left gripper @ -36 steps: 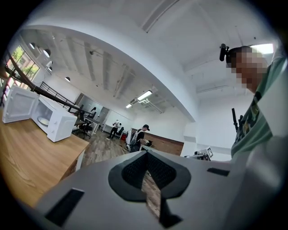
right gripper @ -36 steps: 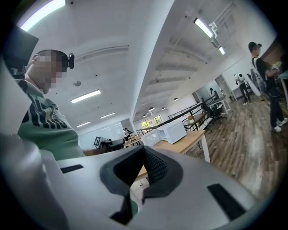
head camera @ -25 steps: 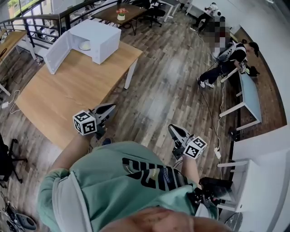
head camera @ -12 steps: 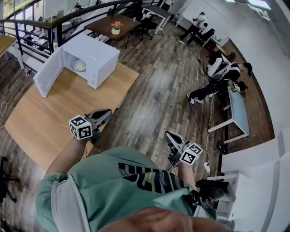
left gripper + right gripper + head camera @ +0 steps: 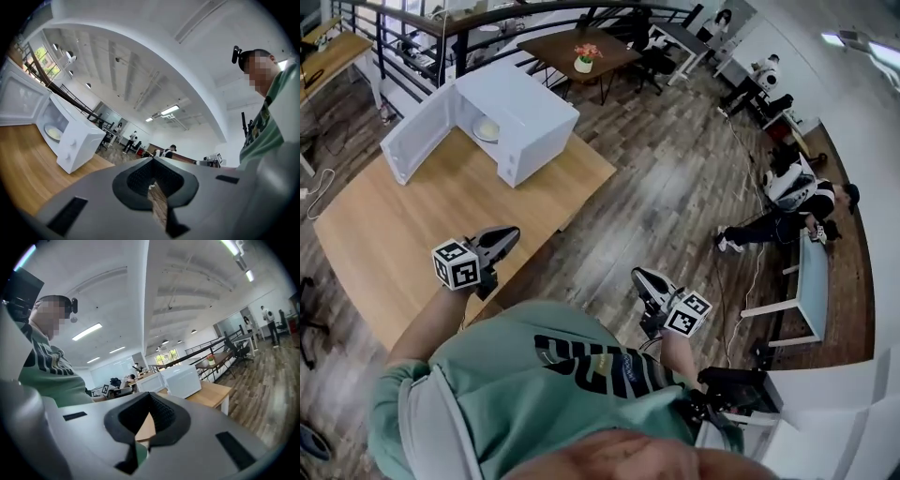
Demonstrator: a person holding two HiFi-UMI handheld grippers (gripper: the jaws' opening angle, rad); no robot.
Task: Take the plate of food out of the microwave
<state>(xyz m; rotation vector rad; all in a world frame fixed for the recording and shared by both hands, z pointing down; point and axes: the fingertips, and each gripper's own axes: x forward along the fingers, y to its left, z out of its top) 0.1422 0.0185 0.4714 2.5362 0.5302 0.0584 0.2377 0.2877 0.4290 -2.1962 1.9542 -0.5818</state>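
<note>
A white microwave point(image 5: 520, 117) stands at the far end of the wooden table point(image 5: 412, 225) with its door point(image 5: 414, 145) swung open to the left. Inside it lies the plate of food point(image 5: 487, 129), pale and round. The left gripper view shows the microwave point(image 5: 75, 140) and the plate point(image 5: 53, 133) ahead to the left. My left gripper point(image 5: 504, 234) is shut and empty over the table's near corner, well short of the microwave. My right gripper point(image 5: 639, 277) hangs over the wood floor right of the table, shut and empty. The right gripper view shows the microwave point(image 5: 183, 380) from its closed side.
A dark table with a flower pot point(image 5: 583, 58) and a black railing point(image 5: 534, 11) stand behind the microwave. A person point(image 5: 792, 197) sits on the floor at the right near a blue bench point(image 5: 814, 272). A cable point(image 5: 741, 281) trails across the floor there.
The person has walked toward the table: the microwave looks nearer and more of its inside shows. Both grippers have travelled forward with the body and stay shut.
</note>
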